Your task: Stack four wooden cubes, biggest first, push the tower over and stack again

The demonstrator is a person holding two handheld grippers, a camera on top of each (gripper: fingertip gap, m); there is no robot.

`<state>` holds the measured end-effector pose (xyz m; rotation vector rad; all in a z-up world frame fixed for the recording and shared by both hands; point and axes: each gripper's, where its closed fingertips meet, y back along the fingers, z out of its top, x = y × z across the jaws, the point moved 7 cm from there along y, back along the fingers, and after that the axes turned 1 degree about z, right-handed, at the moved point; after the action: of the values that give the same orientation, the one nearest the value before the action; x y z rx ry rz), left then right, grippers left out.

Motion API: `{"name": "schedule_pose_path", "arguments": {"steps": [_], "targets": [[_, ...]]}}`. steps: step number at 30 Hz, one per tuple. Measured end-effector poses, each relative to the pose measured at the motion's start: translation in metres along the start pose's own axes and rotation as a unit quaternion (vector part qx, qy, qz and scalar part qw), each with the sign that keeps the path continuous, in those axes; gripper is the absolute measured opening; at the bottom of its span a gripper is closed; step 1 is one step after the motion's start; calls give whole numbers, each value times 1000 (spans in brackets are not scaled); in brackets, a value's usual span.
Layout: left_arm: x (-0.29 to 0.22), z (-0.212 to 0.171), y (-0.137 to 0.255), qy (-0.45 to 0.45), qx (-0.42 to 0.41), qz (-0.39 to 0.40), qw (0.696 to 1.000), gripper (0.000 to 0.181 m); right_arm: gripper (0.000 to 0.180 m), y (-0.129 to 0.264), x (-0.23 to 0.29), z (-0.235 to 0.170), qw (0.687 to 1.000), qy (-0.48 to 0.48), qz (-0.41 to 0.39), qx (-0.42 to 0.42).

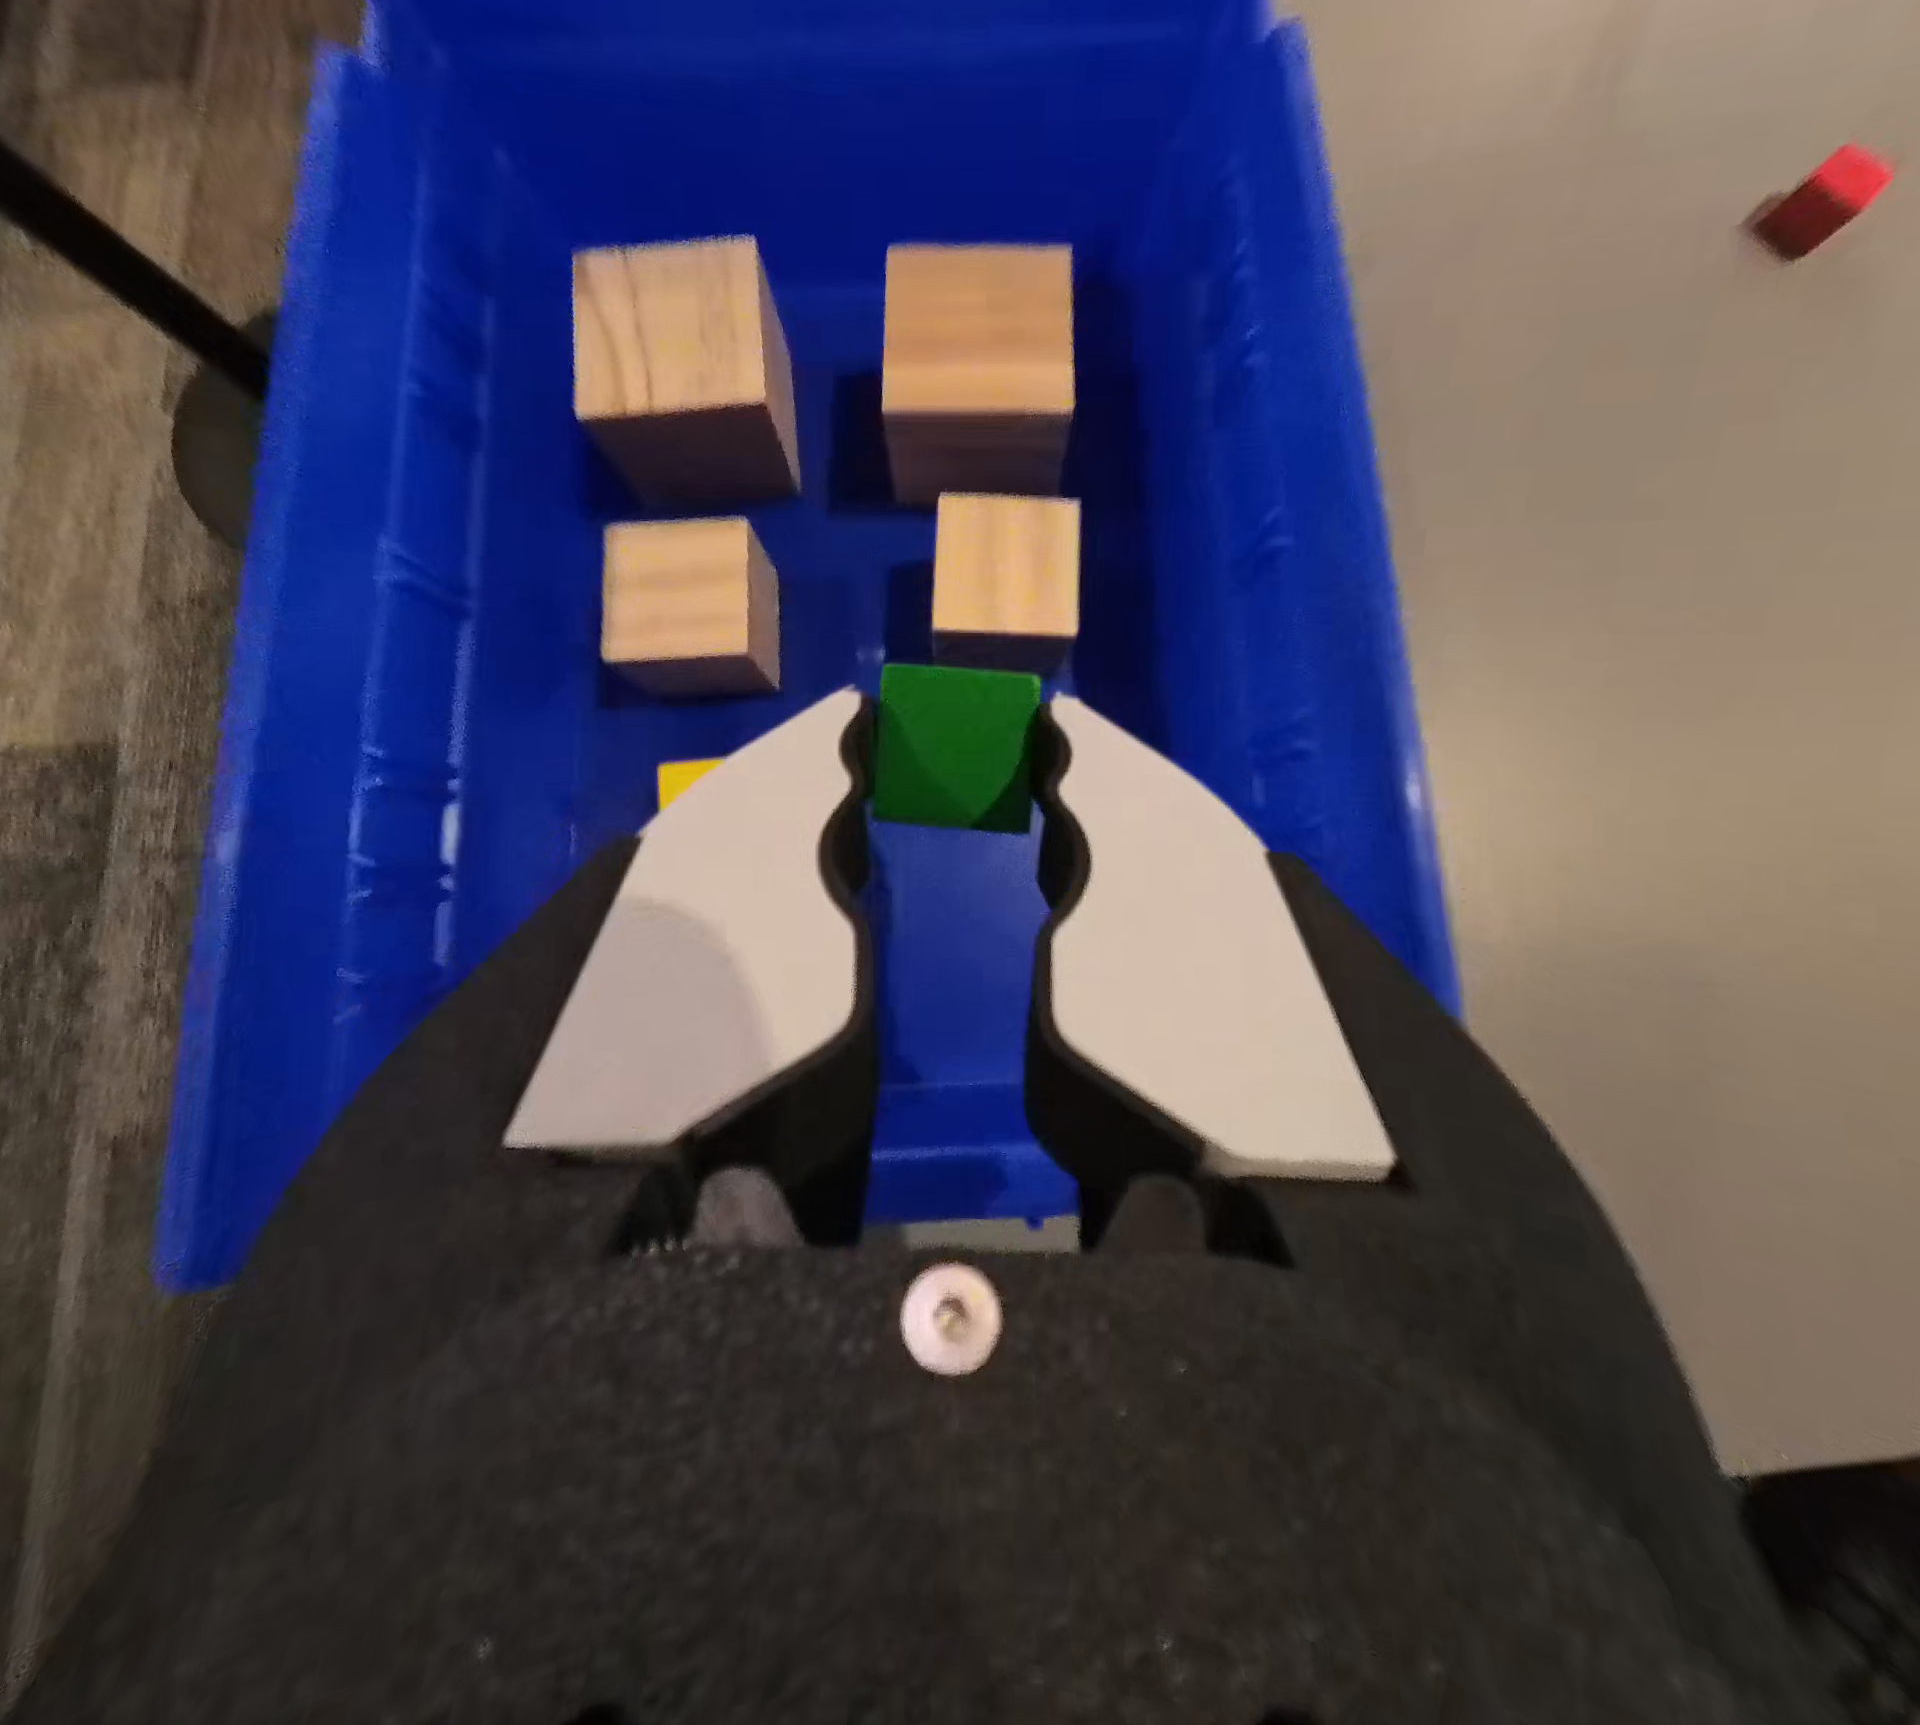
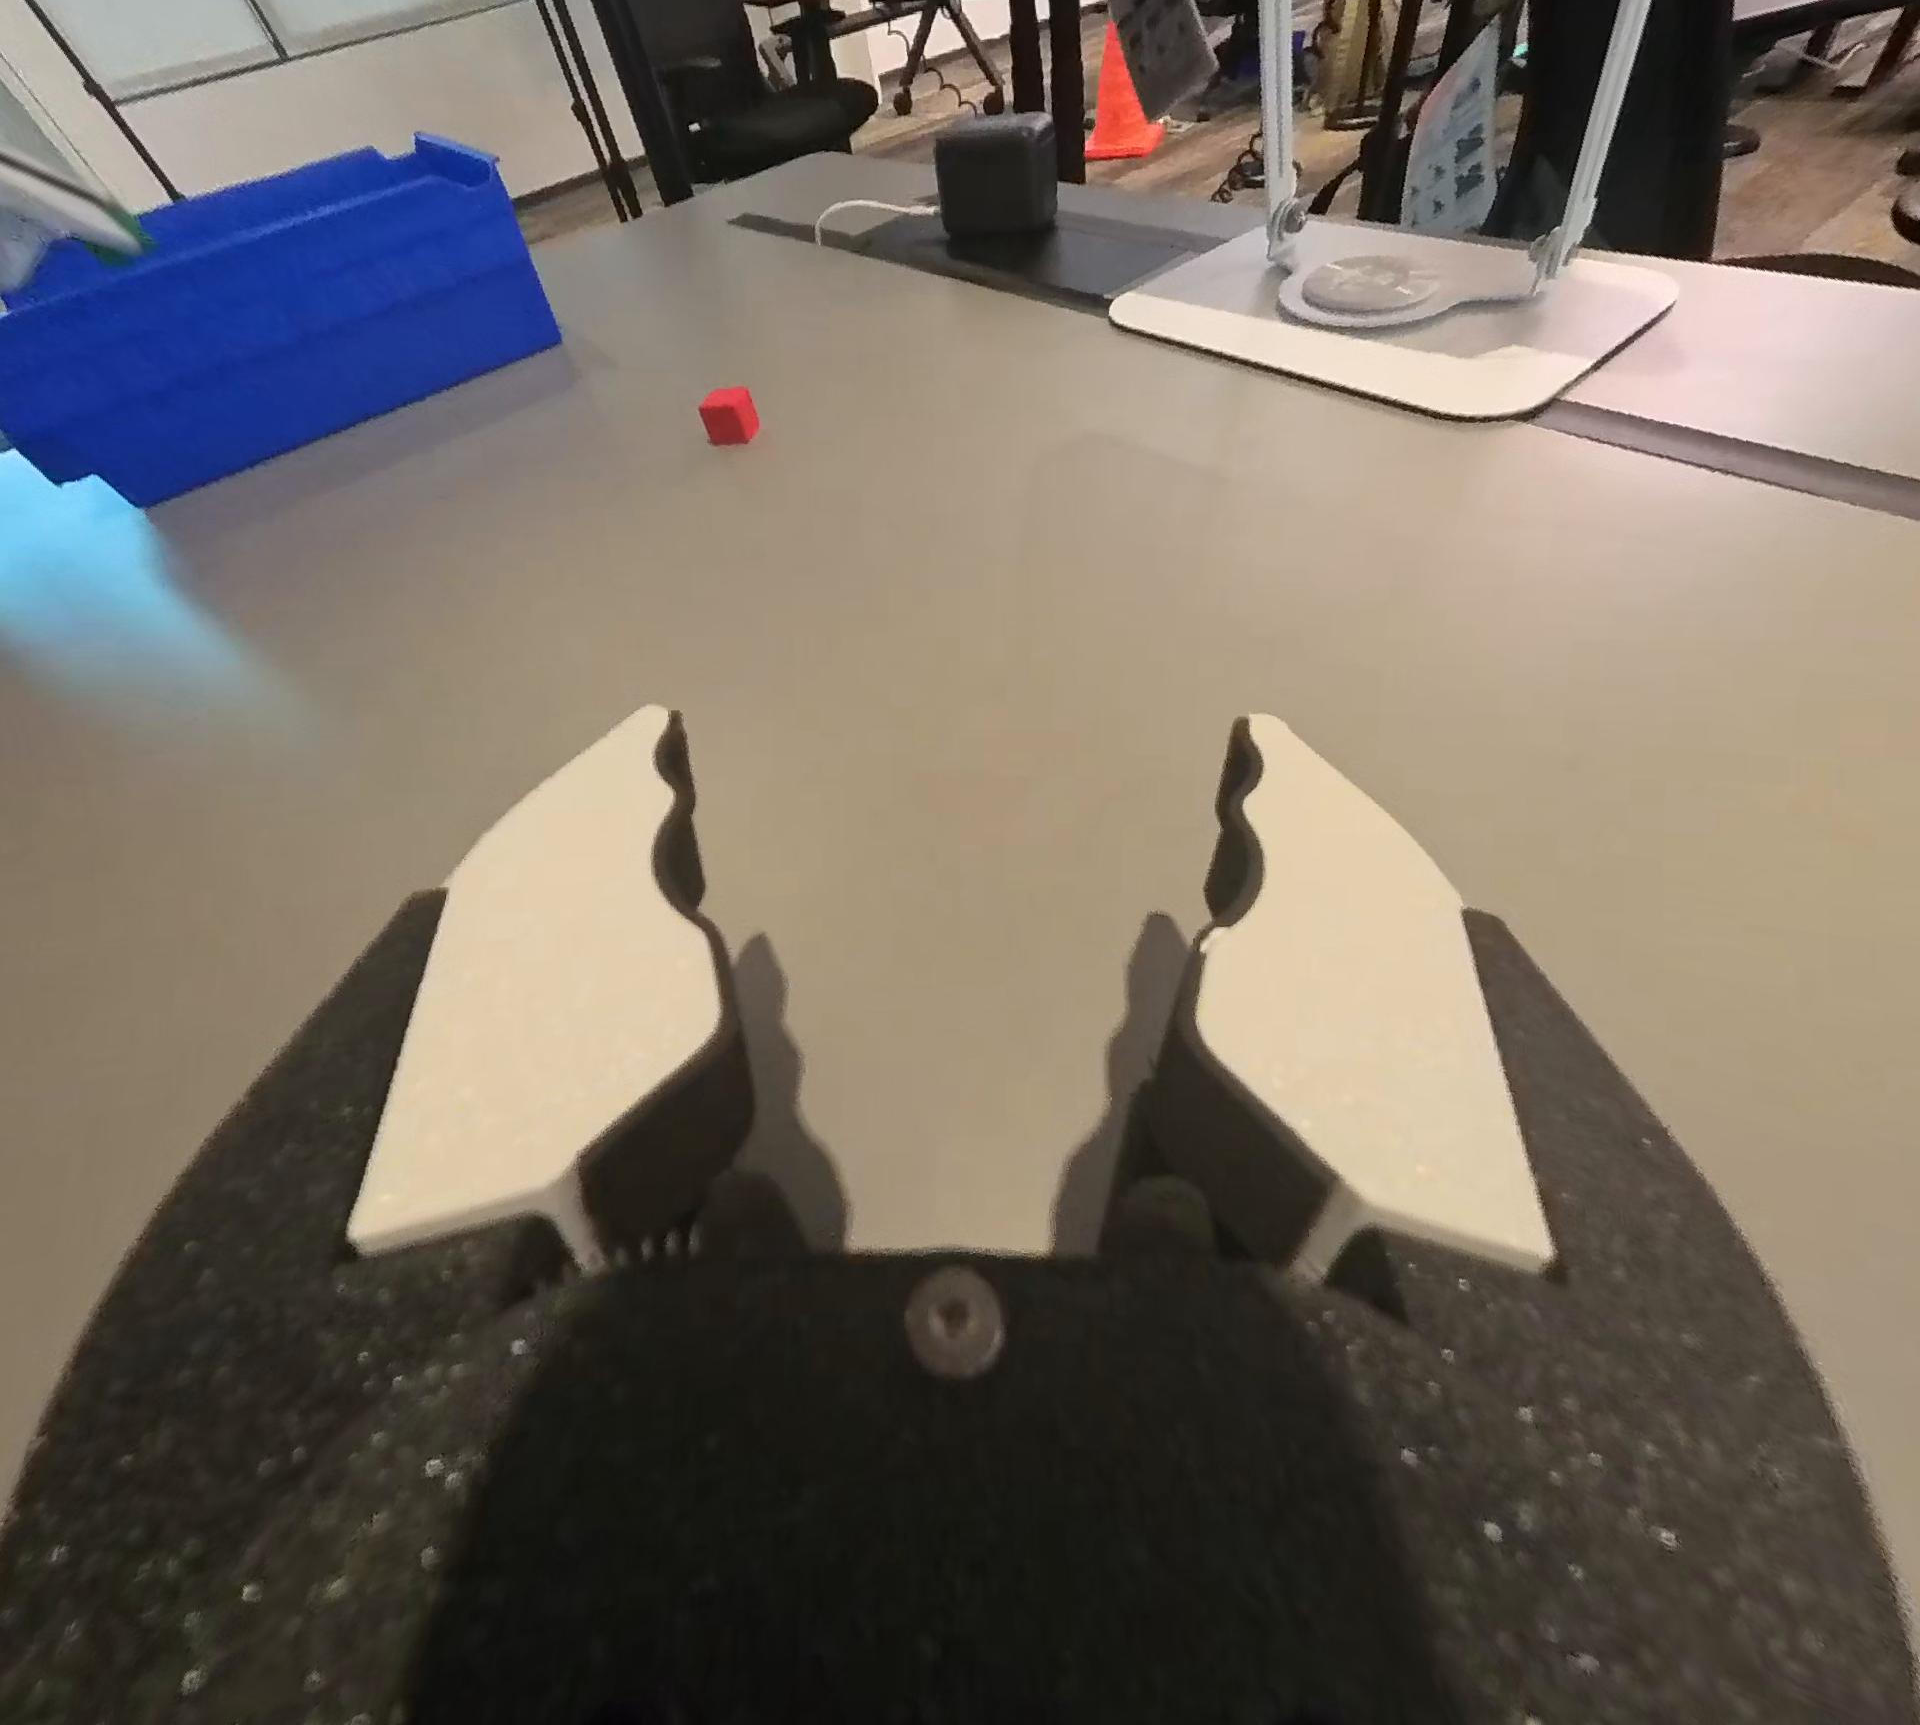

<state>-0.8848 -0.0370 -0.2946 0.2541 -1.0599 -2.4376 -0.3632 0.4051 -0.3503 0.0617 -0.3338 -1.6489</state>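
In the left wrist view my left gripper point(image 1: 954, 719) is shut on a small green cube point(image 1: 954, 756) and holds it over the inside of a blue bin point(image 1: 1268, 532). Several plain wooden cubes sit on the bin floor: two large ones at the back point(image 1: 670, 361) point(image 1: 977, 356) and two smaller ones in front point(image 1: 686, 600) point(image 1: 1006, 569). A yellow cube point(image 1: 686, 784) peeks out beside my left finger. A small red cube point(image 1: 1823, 212) point(image 2: 728, 415) lies on the grey table. My right gripper point(image 2: 956, 740) is open and empty, low over the table.
The blue bin point(image 2: 281, 325) stands at the table's left edge, with the left gripper's tip point(image 2: 73, 221) above it. A white monitor stand point(image 2: 1392, 325), a black mat and a dark cube-shaped device point(image 2: 992, 171) are at the far side. There is about 65 cm between the tips of the two grippers.
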Motion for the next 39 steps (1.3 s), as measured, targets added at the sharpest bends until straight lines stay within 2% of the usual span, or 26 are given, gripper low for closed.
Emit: {"name": "schedule_pose_path", "arguments": {"steps": [1,13,26,33,37,39], "targets": [[1,-4,-7,0,14,0,1000,29,95,0,1,0,1000,-2,1,-3],[-5,-18,-56,-21,98,-9,995,29,93,-5,3,-3,1000,6,9,14],[-11,-32,-78,4,179,-26,983,29,93,-4,2,-1,1000,4,11,11],[-11,-33,-82,-6,182,-20,983,29,93,-5,2,-1,1000,0,13,11],[-8,-34,-81,-11,186,-5,982,46,94,-4,3,-1,1000,4,14,8],[-3,-34,-73,-9,181,4,983,62,95,-4,2,0,1000,2,14,5]]}}
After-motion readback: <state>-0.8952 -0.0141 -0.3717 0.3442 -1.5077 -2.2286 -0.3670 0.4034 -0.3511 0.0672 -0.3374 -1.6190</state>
